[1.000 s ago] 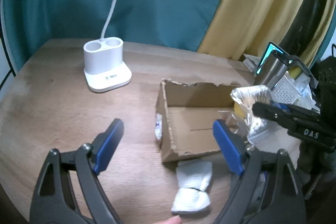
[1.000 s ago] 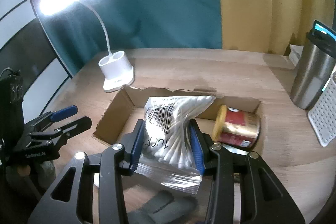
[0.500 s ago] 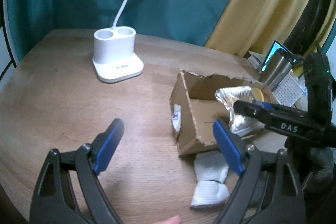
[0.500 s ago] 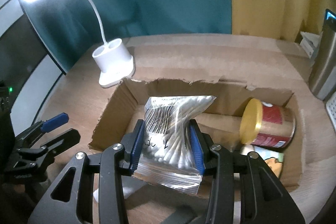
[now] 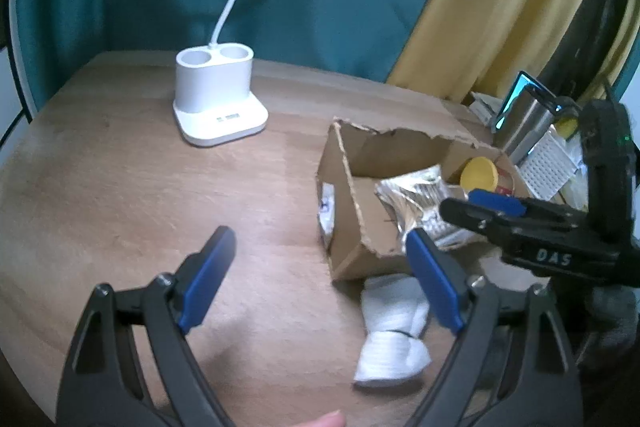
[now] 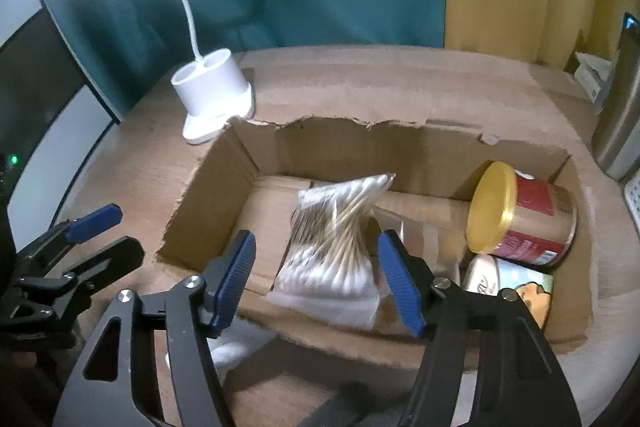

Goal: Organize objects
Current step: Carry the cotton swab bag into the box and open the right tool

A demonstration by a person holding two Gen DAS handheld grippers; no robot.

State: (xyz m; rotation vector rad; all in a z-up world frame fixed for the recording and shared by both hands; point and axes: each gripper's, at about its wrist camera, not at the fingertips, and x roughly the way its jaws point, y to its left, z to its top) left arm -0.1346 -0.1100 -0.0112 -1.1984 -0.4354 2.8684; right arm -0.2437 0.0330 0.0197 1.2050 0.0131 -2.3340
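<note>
Cotton swabs, in their clear bag (image 6: 336, 251), sit right between the right gripper's (image 6: 320, 283) blue pads, inside the cardboard box (image 6: 224, 195) — and the pads are clear of the bag on both sides now! Those jaws have just been opening, and the bag that was pinched tight half a second ago stands free between them, tilted, its lower end on the box floor. It is motion-blurred, and the barcode that faced the camera earlier no longer shows. Right of the tool lies the yellow-lidded tin (image 6: 520, 215) on its side, with a printed packet (image 6: 508, 283) below it, partly cut off by the right finger. Over on the left, the left gripper (image 5: 320, 279) hangs wide open over the wooden table (image 5: 120, 195), holding nothing, as before. Folded white cloth (image 5: 392, 331) lies just beside its right finger, in front of the box, half hidden behind that finger.
</note>
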